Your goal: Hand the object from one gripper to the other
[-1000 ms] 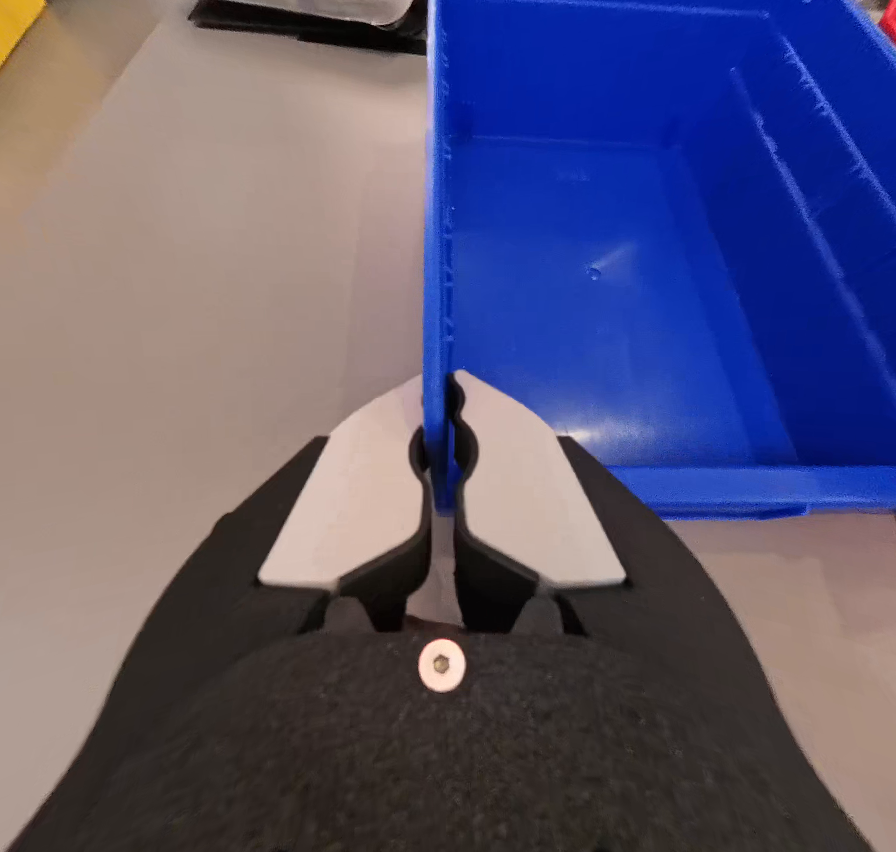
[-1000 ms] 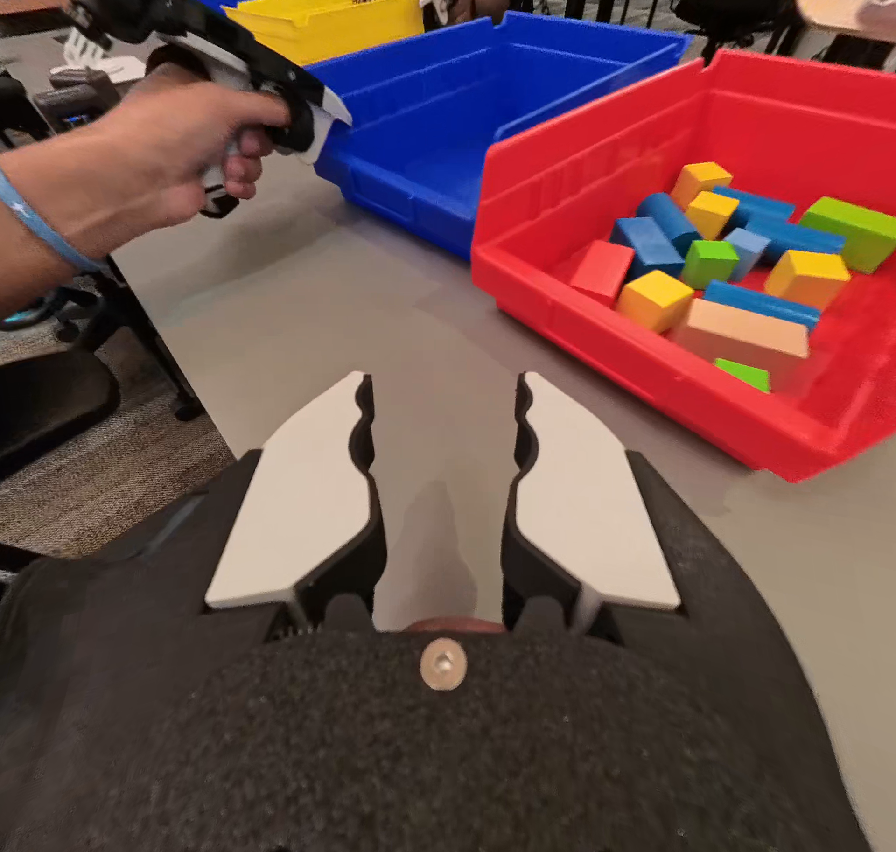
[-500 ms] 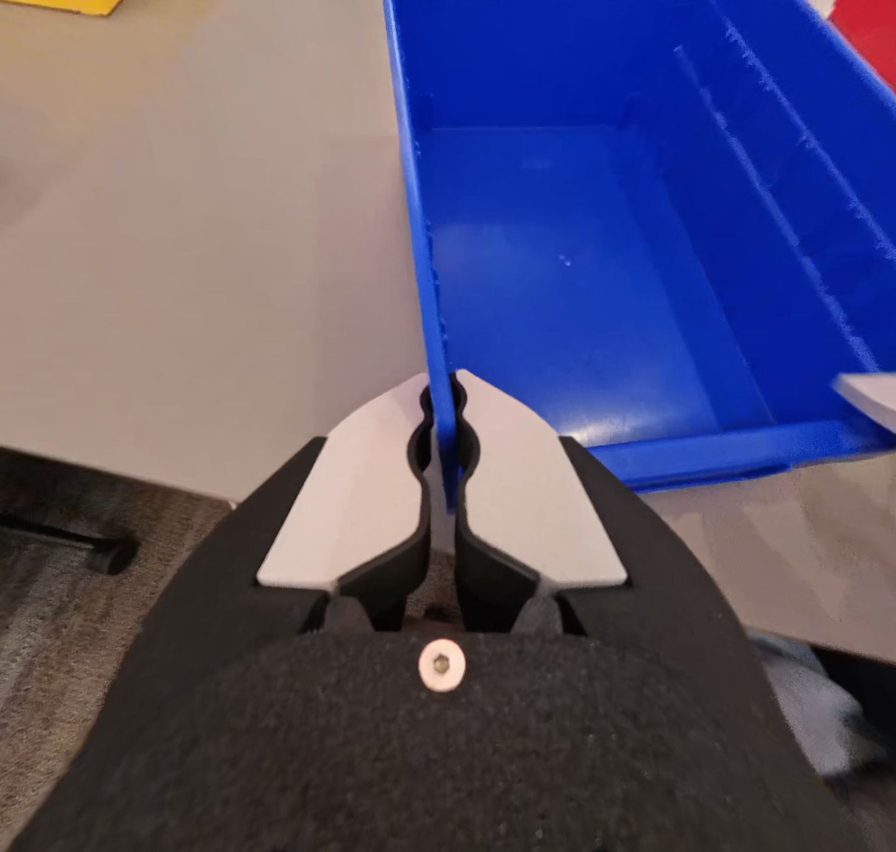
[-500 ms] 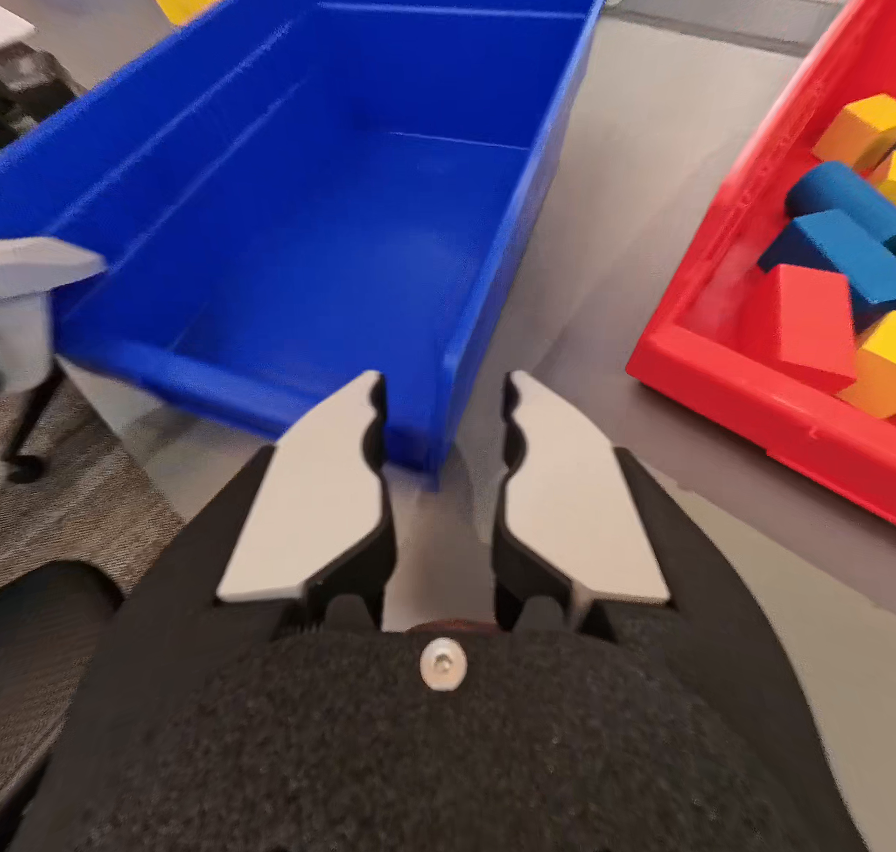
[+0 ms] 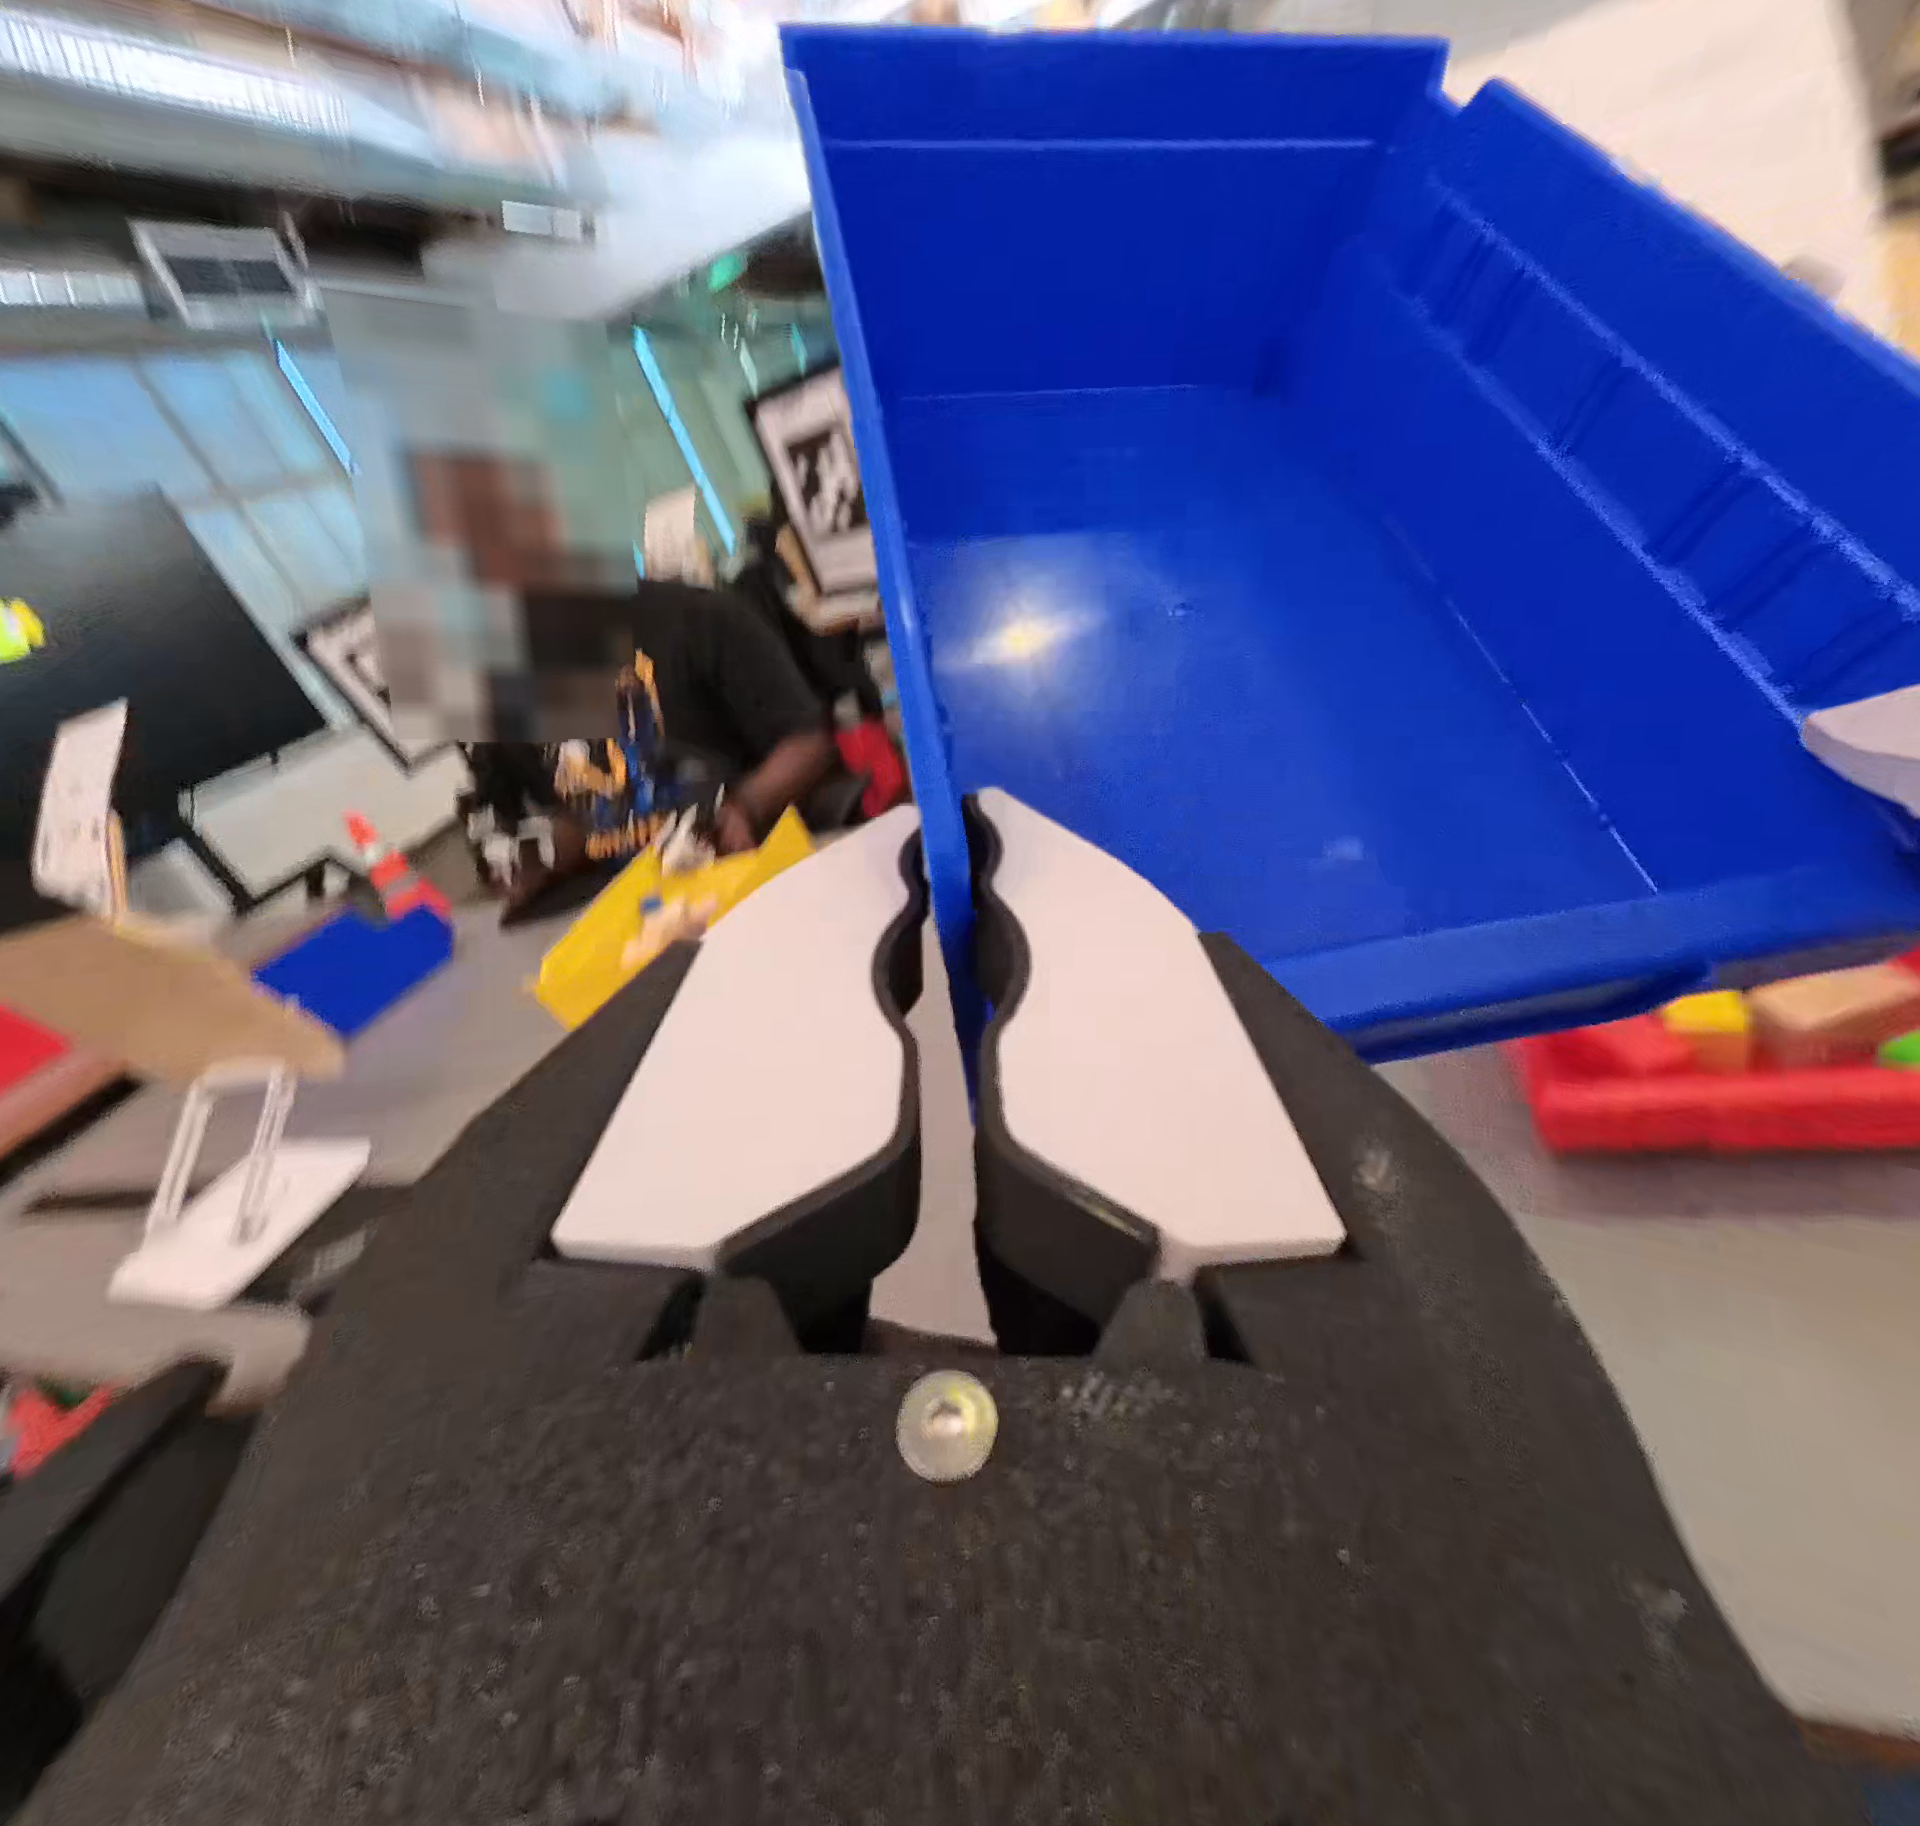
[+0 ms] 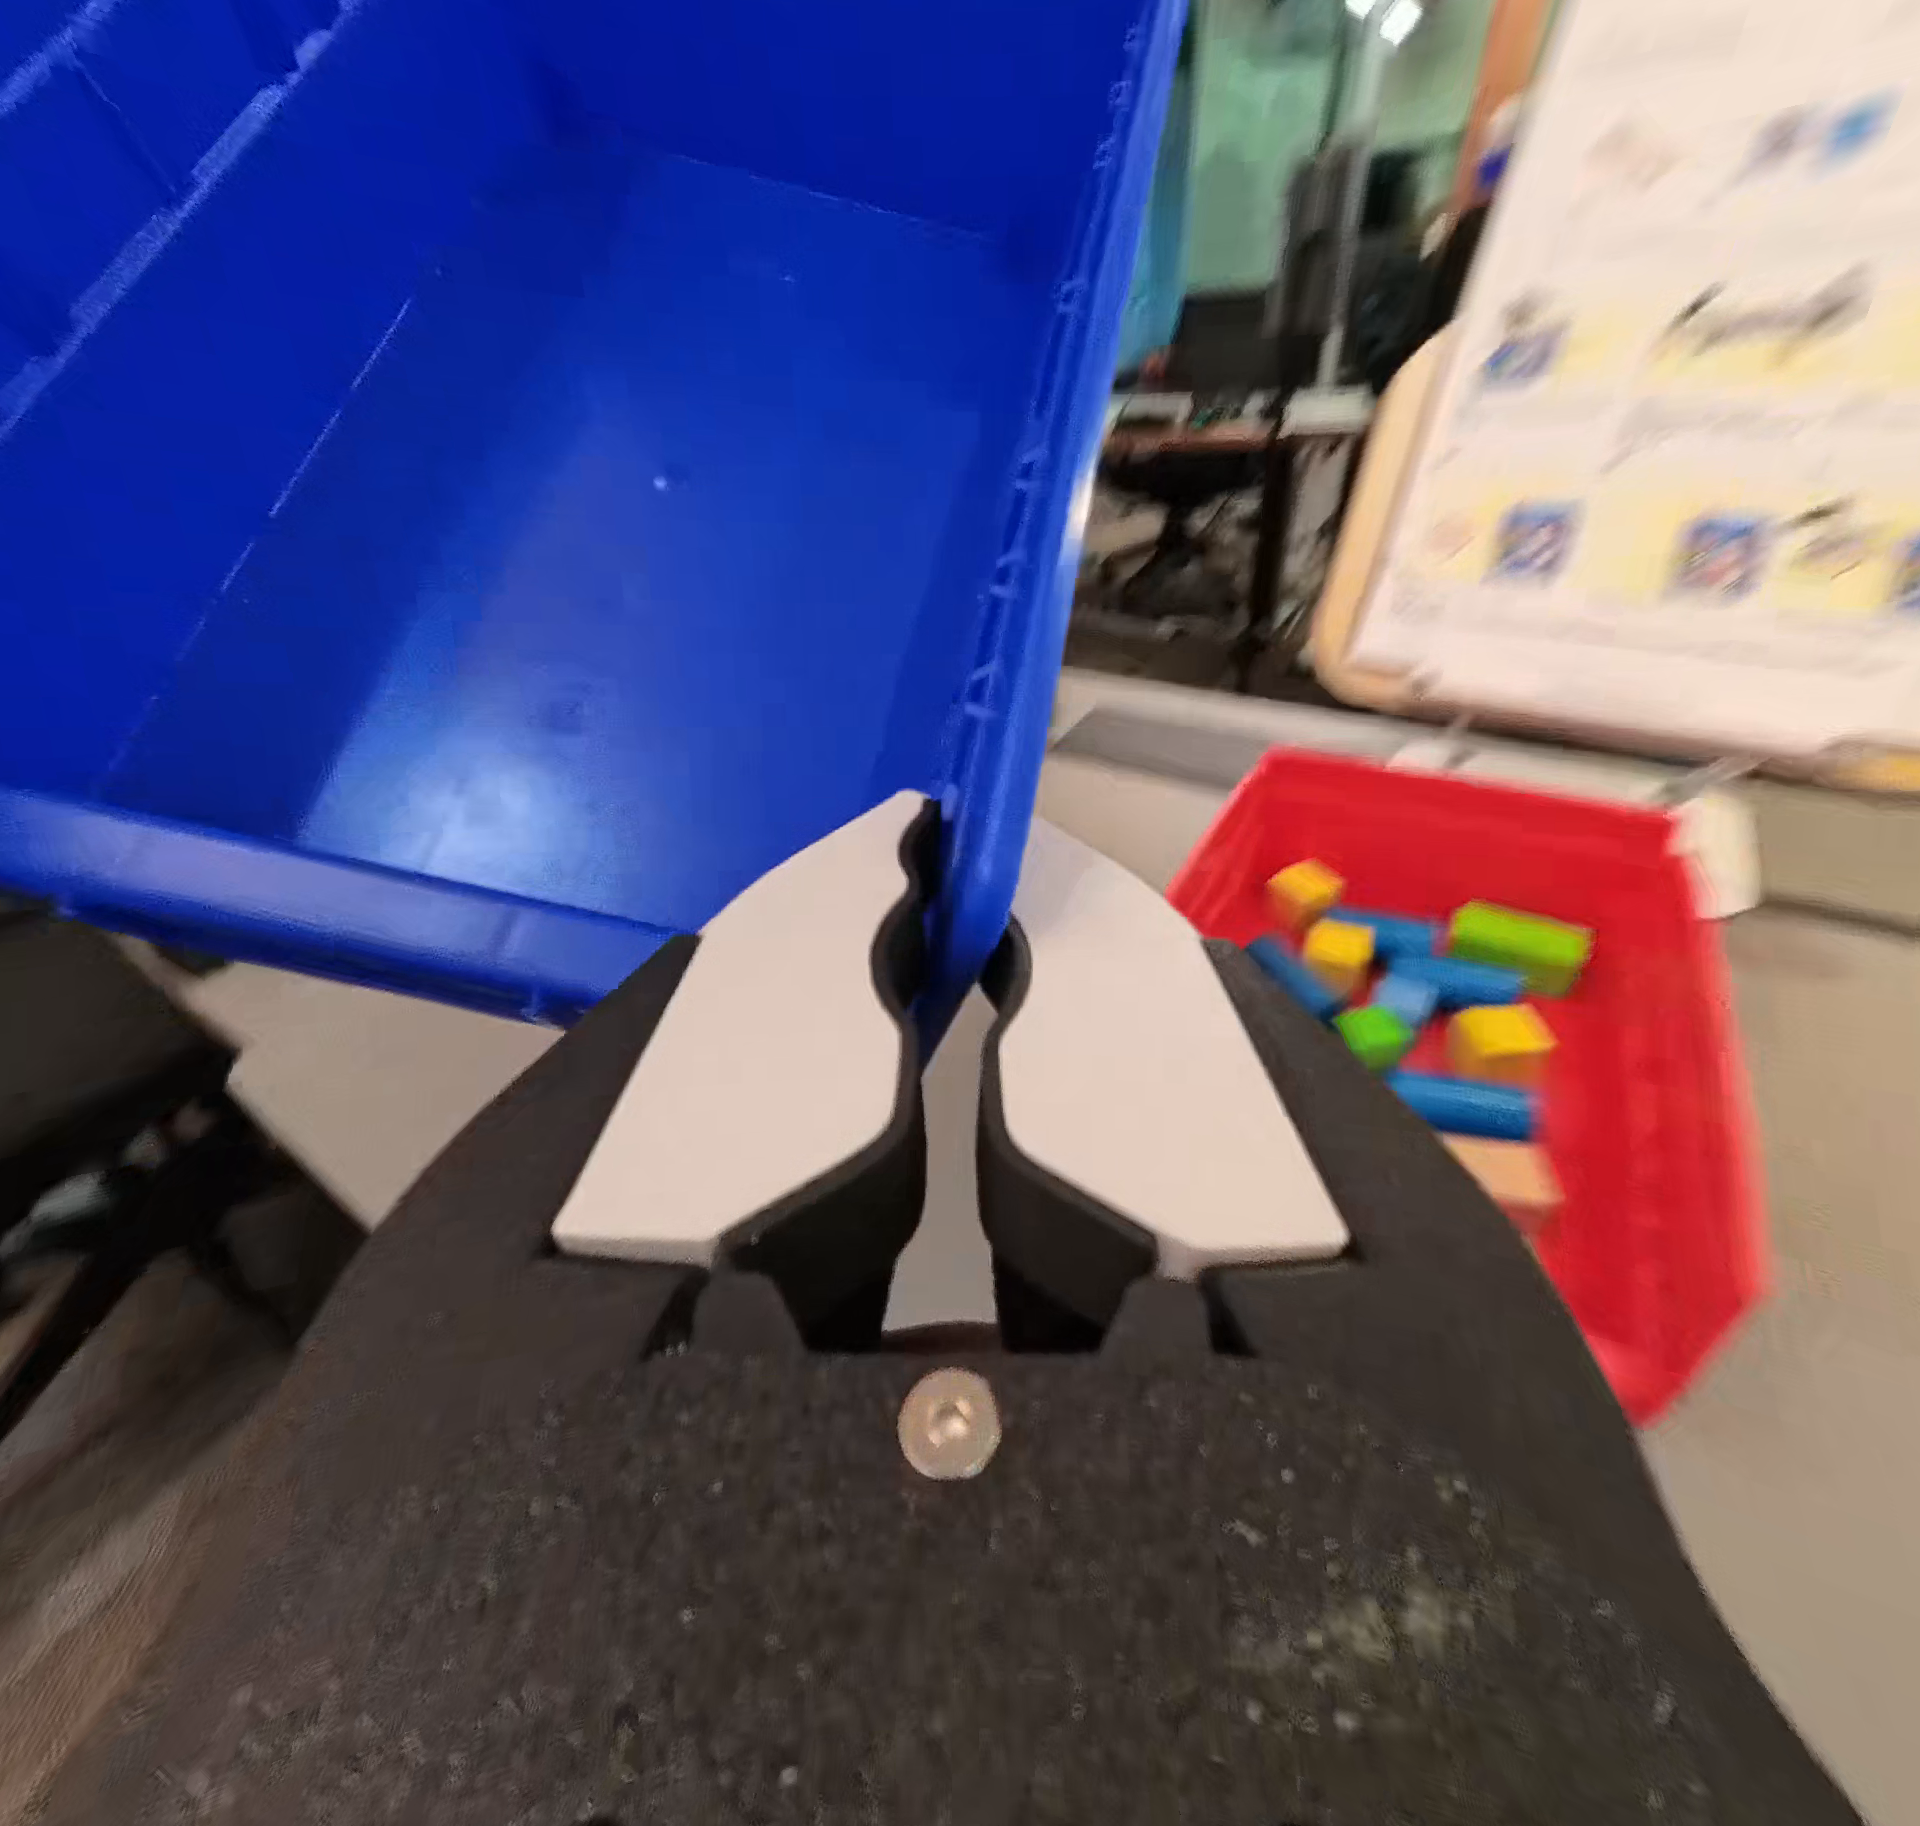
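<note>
An empty blue plastic bin (image 5: 1247, 654) is held up in the air, tilted, above the grey table. My left gripper (image 5: 948, 841) is shut on the bin's left side wall near its front corner. My right gripper (image 6: 961, 862) is shut on the bin's right side wall (image 6: 997, 737) near the opposite front corner. The tip of the right gripper's finger (image 5: 1870, 753) shows at the right edge of the left wrist view, at the bin's right wall. The bin's inside is bare in both views.
A red bin (image 6: 1683, 1101) with several coloured wooden blocks sits on the grey table (image 5: 1683, 1361) below and to the right. A person in dark clothes (image 5: 717, 696), a yellow bin (image 5: 665, 914) and another blue bin (image 5: 353, 966) are in the background. A poster board (image 6: 1662, 374) stands behind.
The right gripper has closed on the bin's right wall; it was open before. Both grippers have lifted the bin off the table and tilted it up.
</note>
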Action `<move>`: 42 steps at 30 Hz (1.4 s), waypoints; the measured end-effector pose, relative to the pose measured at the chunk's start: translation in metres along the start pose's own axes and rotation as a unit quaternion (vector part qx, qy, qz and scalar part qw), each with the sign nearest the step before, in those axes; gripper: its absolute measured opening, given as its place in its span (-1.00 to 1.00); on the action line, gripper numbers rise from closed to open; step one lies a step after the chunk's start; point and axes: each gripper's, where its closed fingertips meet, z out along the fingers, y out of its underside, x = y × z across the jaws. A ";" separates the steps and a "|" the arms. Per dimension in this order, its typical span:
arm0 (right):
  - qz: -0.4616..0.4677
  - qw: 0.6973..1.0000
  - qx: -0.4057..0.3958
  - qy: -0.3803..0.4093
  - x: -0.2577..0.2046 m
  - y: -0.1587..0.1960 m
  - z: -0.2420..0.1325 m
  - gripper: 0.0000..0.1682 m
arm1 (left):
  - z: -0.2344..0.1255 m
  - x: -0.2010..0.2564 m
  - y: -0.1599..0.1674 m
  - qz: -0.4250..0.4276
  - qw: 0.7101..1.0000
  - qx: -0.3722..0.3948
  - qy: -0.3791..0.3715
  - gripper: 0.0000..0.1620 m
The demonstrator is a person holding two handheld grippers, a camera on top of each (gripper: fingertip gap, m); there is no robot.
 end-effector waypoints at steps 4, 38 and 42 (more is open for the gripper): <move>0.011 0.992 0.091 0.087 0.089 -0.086 -0.060 -0.96 | 0.008 0.077 -0.099 0.020 0.993 0.095 0.061 -0.95; 0.133 0.960 -0.114 0.217 0.511 0.071 -0.194 -0.69 | 0.084 0.425 0.031 -0.141 0.872 -0.150 0.443 -0.45; 0.103 0.991 -0.032 0.079 0.420 0.002 -0.158 -0.56 | 0.119 0.292 0.062 -0.136 0.929 -0.132 0.317 -0.40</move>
